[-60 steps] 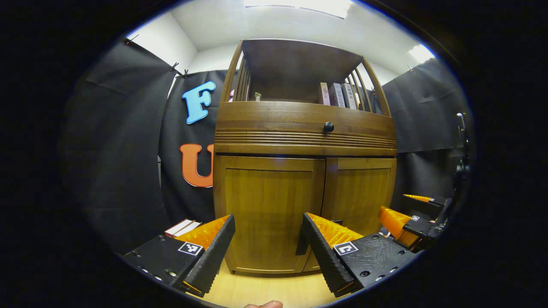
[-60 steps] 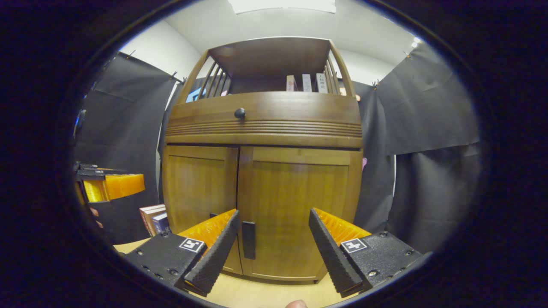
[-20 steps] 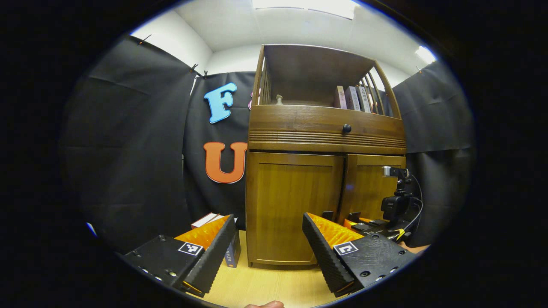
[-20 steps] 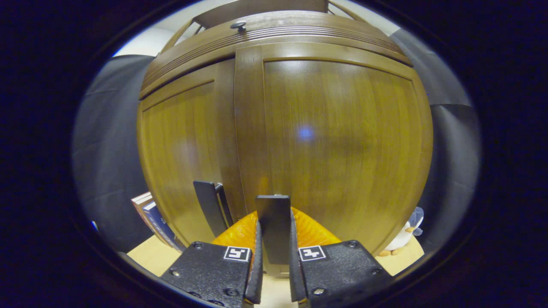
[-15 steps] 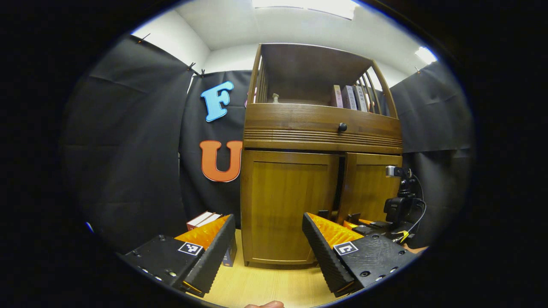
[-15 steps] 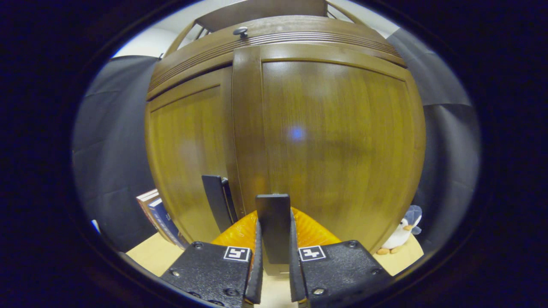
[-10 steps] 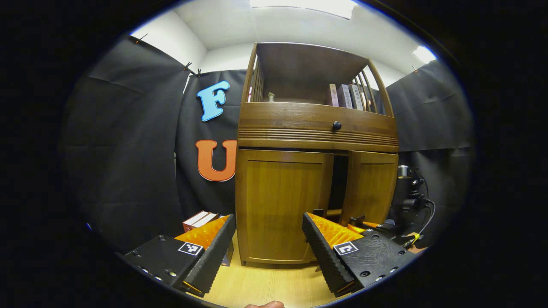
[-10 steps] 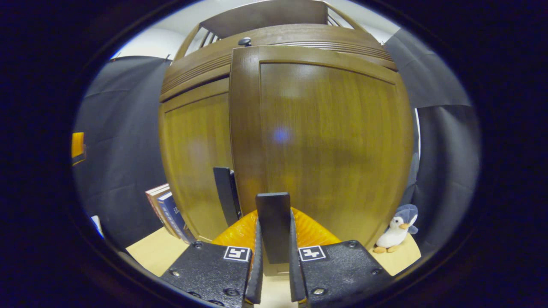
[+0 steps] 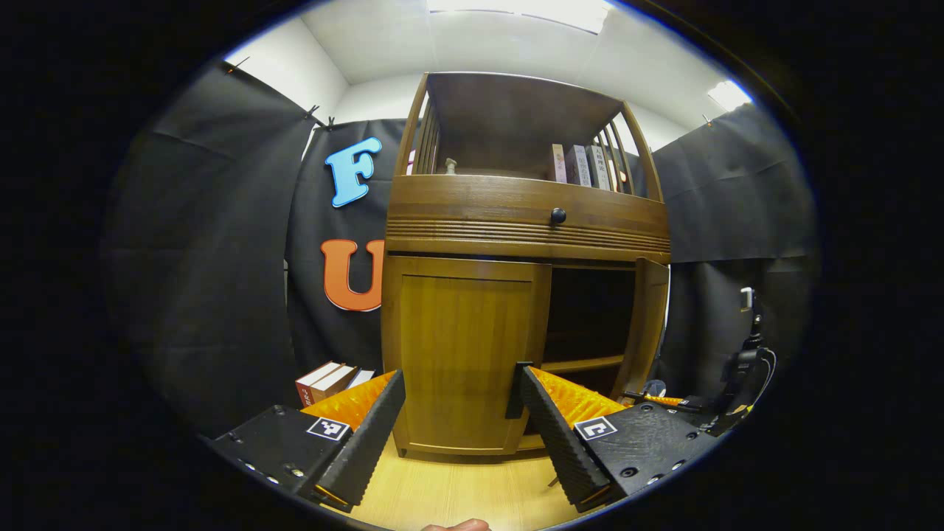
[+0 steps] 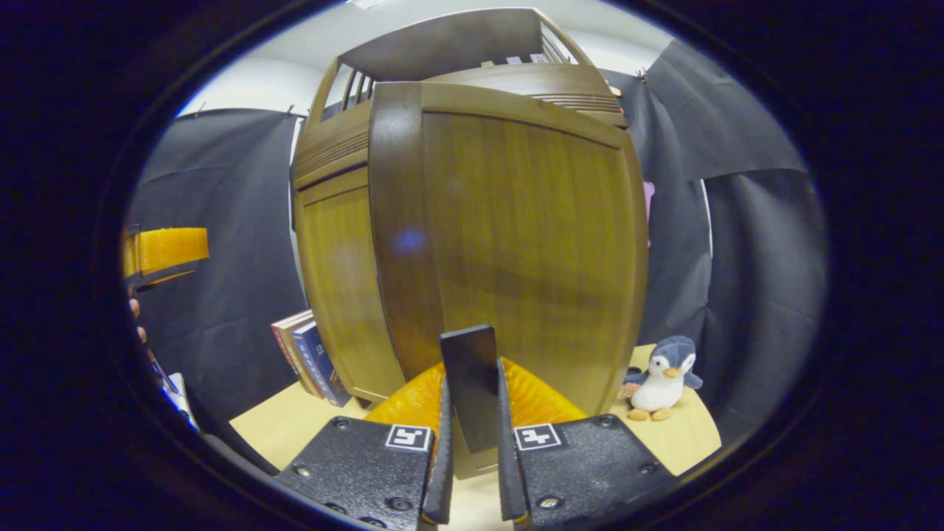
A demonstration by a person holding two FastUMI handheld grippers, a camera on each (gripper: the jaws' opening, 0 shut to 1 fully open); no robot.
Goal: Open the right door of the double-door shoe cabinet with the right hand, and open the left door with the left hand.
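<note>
Right door (image 10: 516,236) swung wide, right gripper (image 10: 472,442) clamped on its handle (image 10: 470,387). Left gripper (image 9: 461,420) jaws apart, prob. just short of left door handle (image 9: 514,389); grab next.

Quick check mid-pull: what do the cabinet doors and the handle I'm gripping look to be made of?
Right door: looks like brown wood or wood veneer with vertical grain and a soft sheen. Left door: same look. Door handle: flat dark matte bar, metal or plastic, can't tell.
</note>
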